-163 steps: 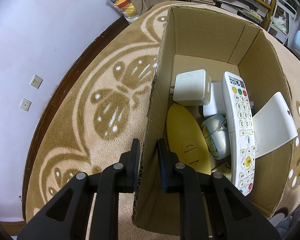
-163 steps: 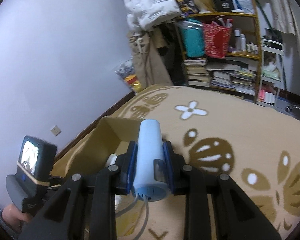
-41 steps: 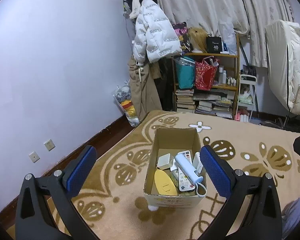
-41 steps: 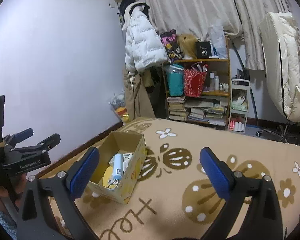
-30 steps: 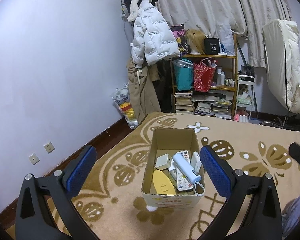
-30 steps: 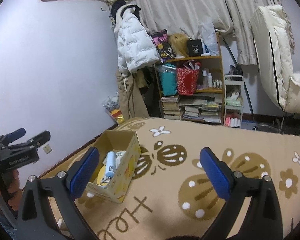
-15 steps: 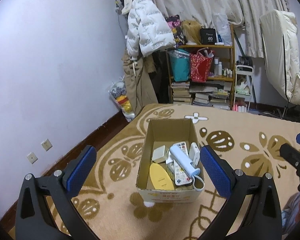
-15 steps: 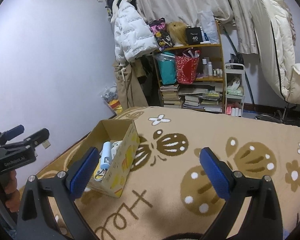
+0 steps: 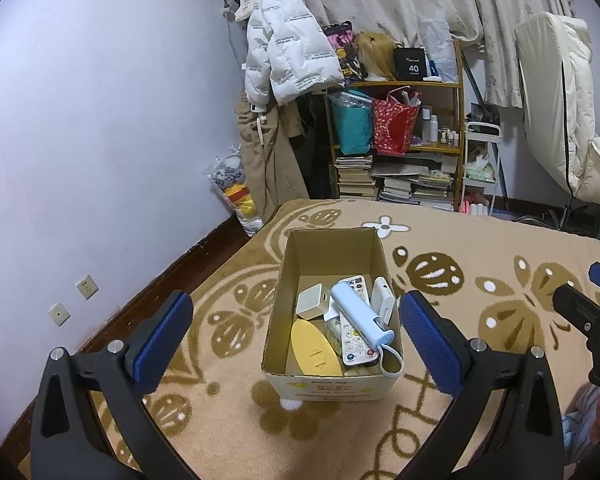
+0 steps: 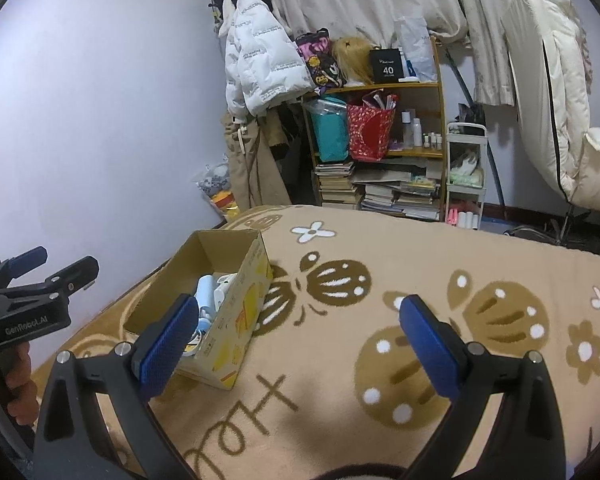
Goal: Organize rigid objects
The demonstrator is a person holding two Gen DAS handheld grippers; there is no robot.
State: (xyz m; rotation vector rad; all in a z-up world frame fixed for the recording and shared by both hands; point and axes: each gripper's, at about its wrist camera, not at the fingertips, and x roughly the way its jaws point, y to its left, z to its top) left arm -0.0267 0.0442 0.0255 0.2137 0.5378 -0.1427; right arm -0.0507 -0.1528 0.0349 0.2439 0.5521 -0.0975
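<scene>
A cardboard box [image 9: 332, 382] stands on the beige patterned blanket [image 9: 480, 264]; it also shows in the right wrist view [image 10: 236, 304]. In it lie a light blue cylinder with a cord [image 9: 360, 314], a white remote [image 9: 352, 340], a yellow oval piece [image 9: 312, 348] and a white square adapter [image 9: 312, 300]. My left gripper [image 9: 296, 338] is open and empty, held back from the box. My right gripper [image 10: 296, 340] is open and empty, to the right of the box. The blue cylinder also shows in the right wrist view [image 10: 205, 290].
A bookshelf [image 9: 400, 140] with bags and books stands beyond the bed, with a white jacket [image 9: 284, 56] hanging to its left. A lilac wall [image 9: 100, 120] runs along the left. The right gripper's tip [image 9: 584, 312] shows at the left view's right edge.
Both grippers have drawn slightly nearer the box, which shows a little larger. The blue cylinder, held by the right gripper 5.4 s ago, lies in the box.
</scene>
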